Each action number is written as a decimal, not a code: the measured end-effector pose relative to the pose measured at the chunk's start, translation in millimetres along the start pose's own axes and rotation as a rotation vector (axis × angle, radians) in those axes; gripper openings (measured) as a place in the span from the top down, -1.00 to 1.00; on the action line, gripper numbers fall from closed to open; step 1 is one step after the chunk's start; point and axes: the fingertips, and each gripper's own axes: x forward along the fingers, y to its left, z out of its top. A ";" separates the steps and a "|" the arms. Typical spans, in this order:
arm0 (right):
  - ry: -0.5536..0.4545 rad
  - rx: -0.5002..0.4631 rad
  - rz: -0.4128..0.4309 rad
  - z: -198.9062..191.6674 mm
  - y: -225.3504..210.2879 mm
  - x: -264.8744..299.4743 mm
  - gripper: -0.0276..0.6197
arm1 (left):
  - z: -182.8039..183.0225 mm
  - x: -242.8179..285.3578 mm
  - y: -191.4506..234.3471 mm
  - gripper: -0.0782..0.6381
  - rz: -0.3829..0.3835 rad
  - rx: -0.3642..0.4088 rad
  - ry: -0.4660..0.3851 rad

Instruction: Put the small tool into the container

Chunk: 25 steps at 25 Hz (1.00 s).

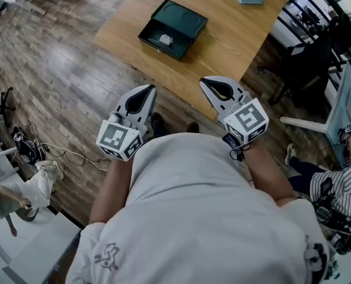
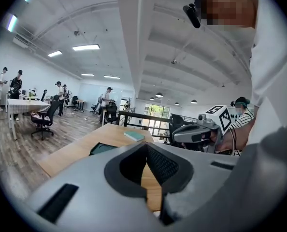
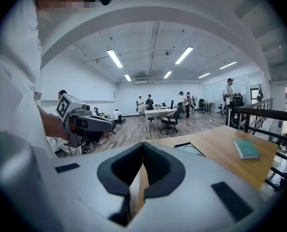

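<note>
White shirt (image 1: 193, 218) fills the bottom of the head view. Just above it the person holds both grippers out at waist height, over the wooden floor (image 1: 63, 70) and short of the table (image 1: 240, 40). The left gripper (image 1: 148, 91) and right gripper (image 1: 206, 83) sit side by side but apart, noses tipped slightly down toward the table, marker cubes back by the wrists. Both pairs of jaws are closed on nothing.

At the top middle of the frame, the dark green container (image 1: 187, 18) lies open on the table. A small white thing (image 1: 165, 39) lies inside it, probably the tool, though it is too small to be sure. If so, the job looks done, and I'd keep both grippers well clear of the box.
</note>
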 end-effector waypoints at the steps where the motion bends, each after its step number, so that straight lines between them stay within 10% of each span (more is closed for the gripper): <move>1: -0.001 0.000 0.009 -1.6 2.9 -3.4 0.90 | -2.3 -3.1 -4.1 0.76 0.010 -0.004 0.000; 25: -0.050 0.009 -0.061 6.6 107.4 -35.4 0.90 | -7.5 -101.2 -21.2 0.76 -0.073 0.043 -0.018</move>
